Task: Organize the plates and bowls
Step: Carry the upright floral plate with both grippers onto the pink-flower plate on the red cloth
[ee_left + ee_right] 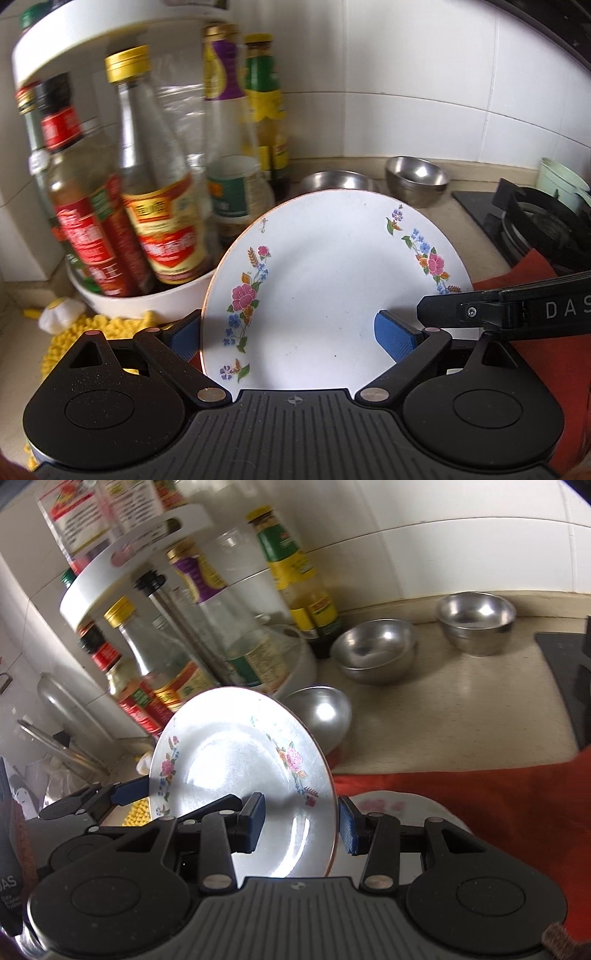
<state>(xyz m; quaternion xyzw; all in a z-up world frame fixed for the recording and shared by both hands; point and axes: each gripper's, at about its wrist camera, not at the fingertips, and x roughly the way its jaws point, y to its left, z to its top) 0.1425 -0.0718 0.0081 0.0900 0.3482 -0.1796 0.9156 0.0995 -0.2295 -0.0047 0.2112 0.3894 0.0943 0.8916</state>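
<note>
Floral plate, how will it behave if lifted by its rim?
The plate looks glazed and glossy, so it would probably slip between the jaws. It appears rigid ceramic, likely chipping if knocked against the steel bowl behind it. Standing on edge, it may tip or roll.
</note>
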